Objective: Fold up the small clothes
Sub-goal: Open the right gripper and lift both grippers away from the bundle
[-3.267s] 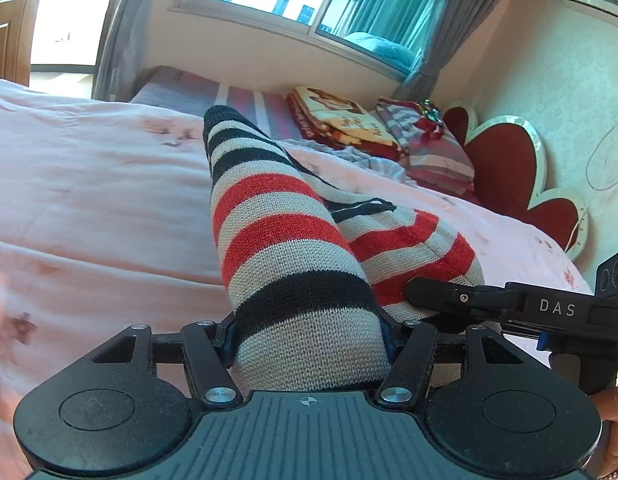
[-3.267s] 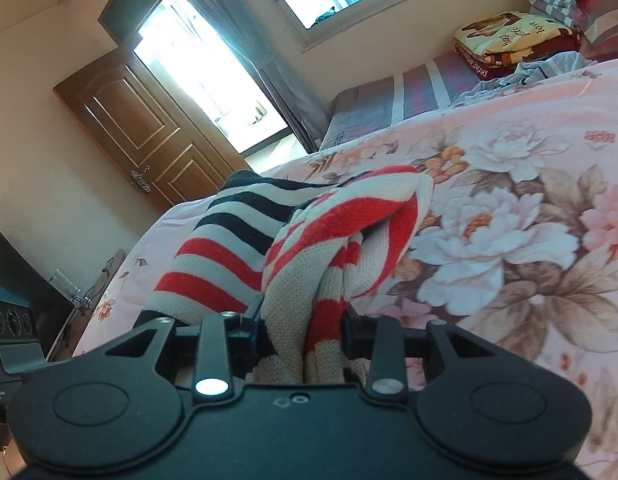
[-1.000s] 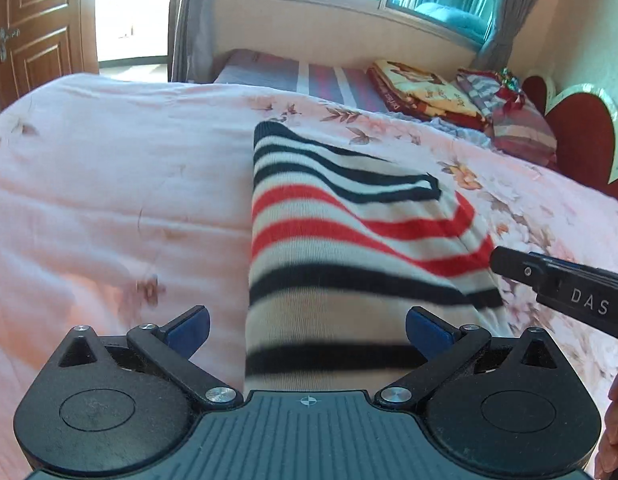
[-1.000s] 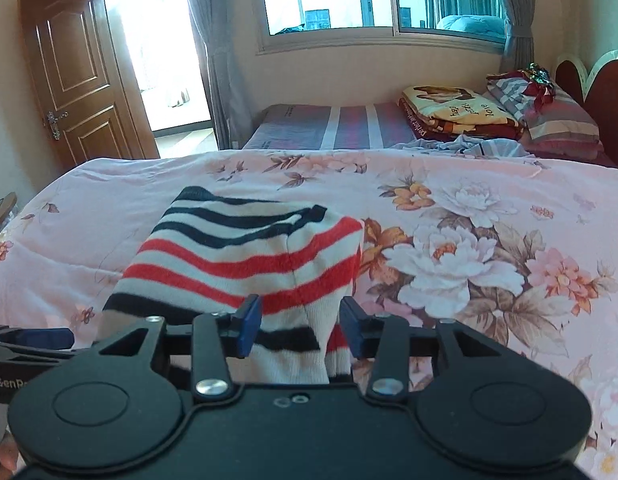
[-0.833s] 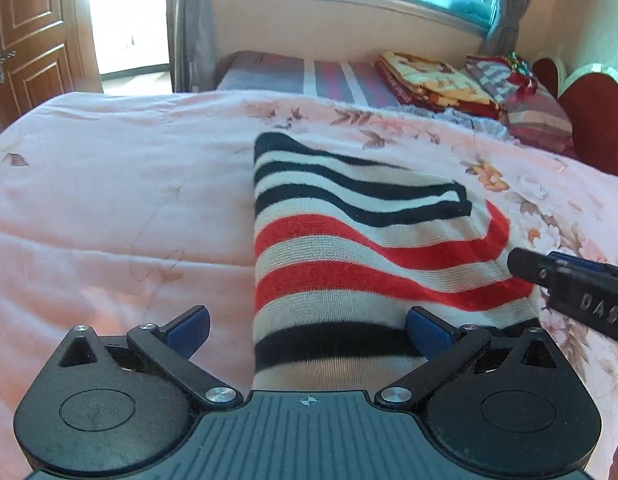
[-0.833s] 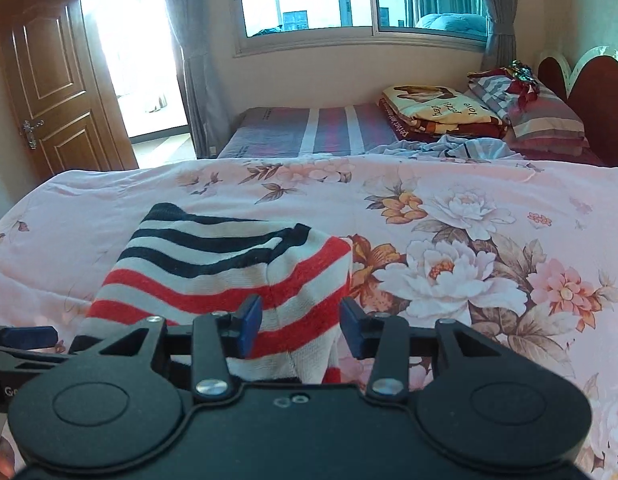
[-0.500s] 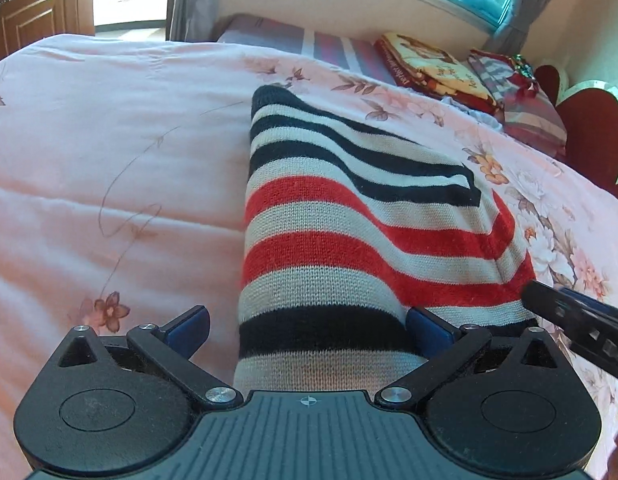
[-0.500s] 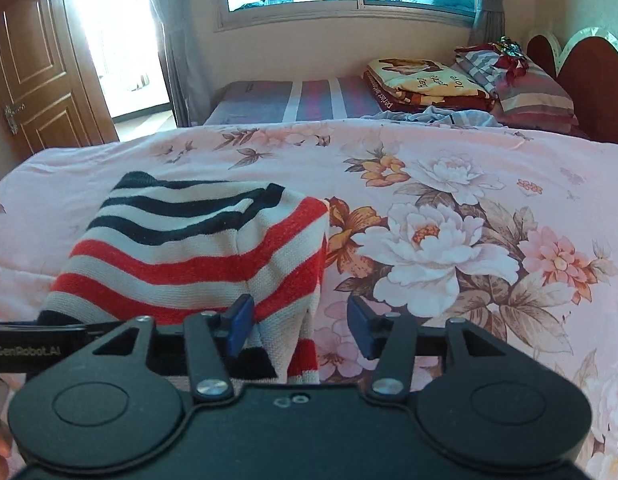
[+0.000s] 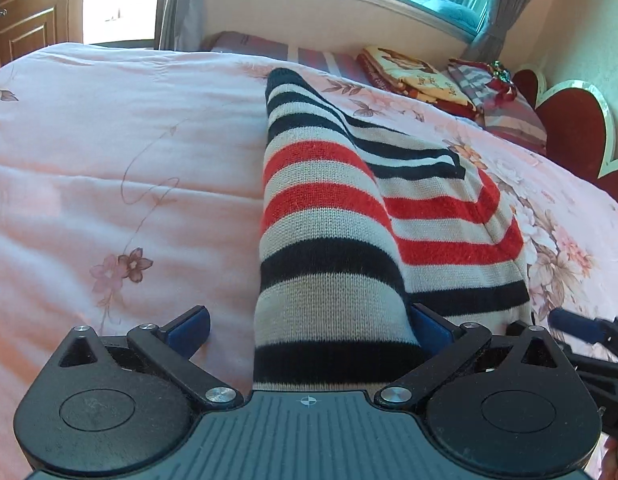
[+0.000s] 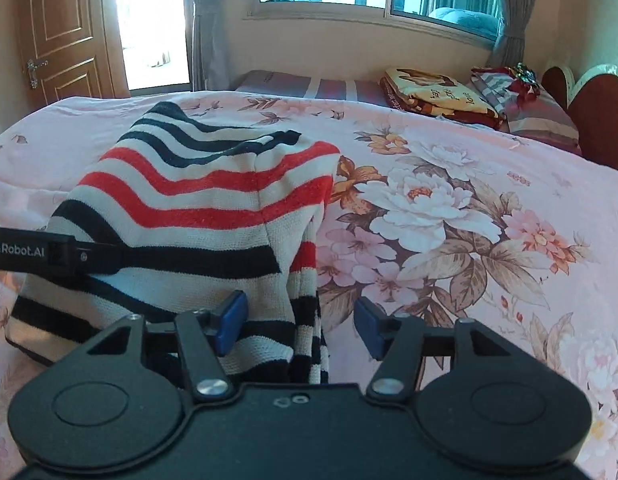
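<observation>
Knitwear, a soft, limp striped sweater (image 9: 329, 216) folded on the bed (image 9: 109, 160), lies at twelve o'clock between both spread claws, left gripper (image 9: 309, 326) wide, right gripper (image 10: 297, 320) opening, so I'd pinch its near hem.

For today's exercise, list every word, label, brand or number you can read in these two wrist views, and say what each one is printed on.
"enRobot.AI", its start cut off by the picture's edge: on the left gripper, whose black finger crosses the striped sweater in the right wrist view.
"love", with smaller words above it too blurred to read: on the folded yellow blanket at the far side of the bed.
Left wrist view: no readable text; the blanket's lettering is too blurred there.
</observation>
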